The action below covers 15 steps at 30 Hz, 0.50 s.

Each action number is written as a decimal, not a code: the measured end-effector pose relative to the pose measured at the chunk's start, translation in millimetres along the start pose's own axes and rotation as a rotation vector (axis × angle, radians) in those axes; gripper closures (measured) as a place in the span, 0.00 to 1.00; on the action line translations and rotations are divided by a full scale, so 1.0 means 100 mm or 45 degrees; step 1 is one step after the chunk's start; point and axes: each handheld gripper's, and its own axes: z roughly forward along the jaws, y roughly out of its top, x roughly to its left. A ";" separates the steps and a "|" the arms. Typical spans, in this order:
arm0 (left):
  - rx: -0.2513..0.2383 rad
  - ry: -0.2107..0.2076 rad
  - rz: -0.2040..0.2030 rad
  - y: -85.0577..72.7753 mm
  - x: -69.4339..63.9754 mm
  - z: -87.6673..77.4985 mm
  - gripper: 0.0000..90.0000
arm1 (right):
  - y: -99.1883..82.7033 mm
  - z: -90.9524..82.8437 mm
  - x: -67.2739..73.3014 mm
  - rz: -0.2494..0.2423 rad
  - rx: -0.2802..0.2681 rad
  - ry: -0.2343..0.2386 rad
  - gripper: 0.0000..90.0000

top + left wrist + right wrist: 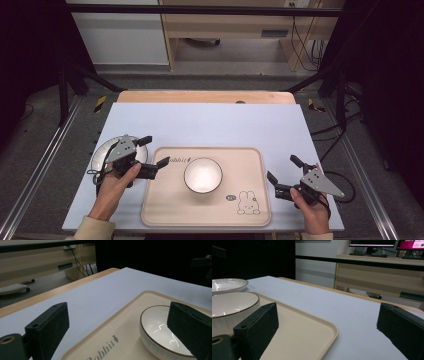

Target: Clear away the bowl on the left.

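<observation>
A white bowl point(203, 174) with a dark rim sits in the middle of a beige tray point(165, 207) printed with a rabbit. A white plate point(101, 152) lies on the table left of the tray, partly under my left gripper point(155, 152). That gripper is open, its jaws pointing right over the tray's left edge. In the left gripper view the bowl point(160, 330) lies just ahead, partly behind the right jaw. My right gripper point(283, 169) is open beside the tray's right edge, holding nothing. The right gripper view has the bowl point(232, 306) and plate point(227, 285) at left.
A pale blue mat point(210, 120) covers the wooden table point(205, 96). Black frame posts stand at both sides. A cabinet and a desk with cables stand behind the table. Bare mat stretches beyond the tray.
</observation>
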 end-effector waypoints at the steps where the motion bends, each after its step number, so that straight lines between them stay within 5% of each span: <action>1: -0.006 0.001 -0.009 0.00 0.01 -0.01 0.04 | 0.00 0.00 0.00 -0.001 0.001 0.001 0.05; 15: -0.062 0.069 -0.005 0.01 0.14 -0.26 0.04 | -0.01 0.00 -0.01 -0.003 0.008 -0.002 0.05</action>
